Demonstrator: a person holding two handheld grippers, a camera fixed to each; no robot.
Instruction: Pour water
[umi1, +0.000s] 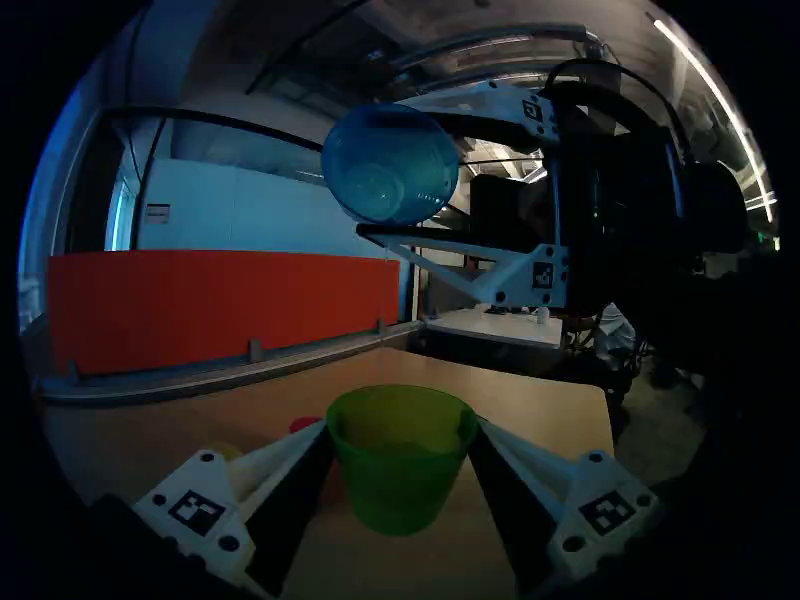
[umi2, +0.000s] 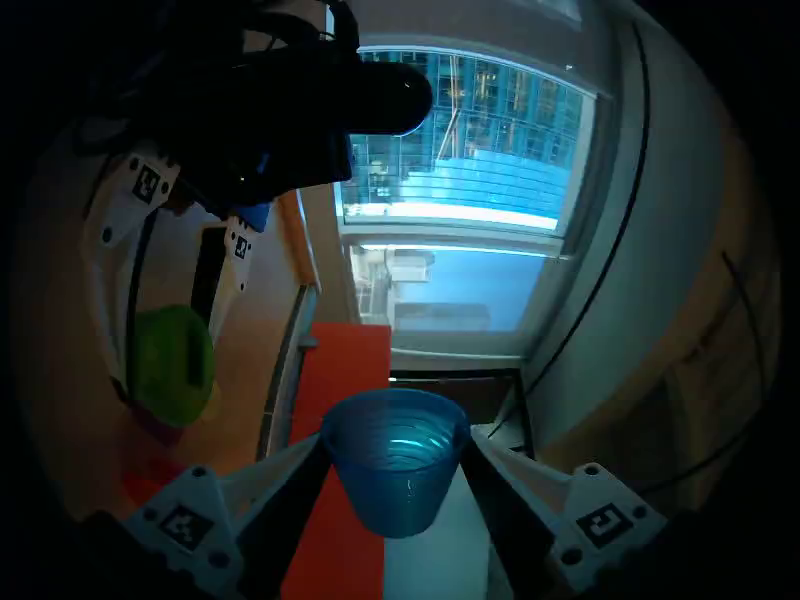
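A green cup (umi1: 402, 457) stands upright between my left gripper's (umi1: 400, 470) two fingers, which press on its sides just above a wooden table (umi1: 520, 400). Higher up and farther off, my right gripper (umi1: 400, 205) holds a blue cup (umi1: 390, 163) tipped on its side, its mouth facing the camera, above the green one. In the right gripper view my right gripper (umi2: 395, 480) is shut on that blue cup (umi2: 395, 470), and the view is rolled sideways. The green cup (umi2: 172, 365) and the left gripper (umi2: 170, 300) show at its left. I cannot tell whether water is in either cup.
An orange partition panel (umi1: 220, 305) runs along the table's far edge behind a grey rail (umi1: 250, 362). Small red and yellow things (umi1: 300, 425) lie on the table behind my left finger. A white desk (umi1: 495, 325) stands beyond. A large window (umi2: 470, 180) faces the right gripper.
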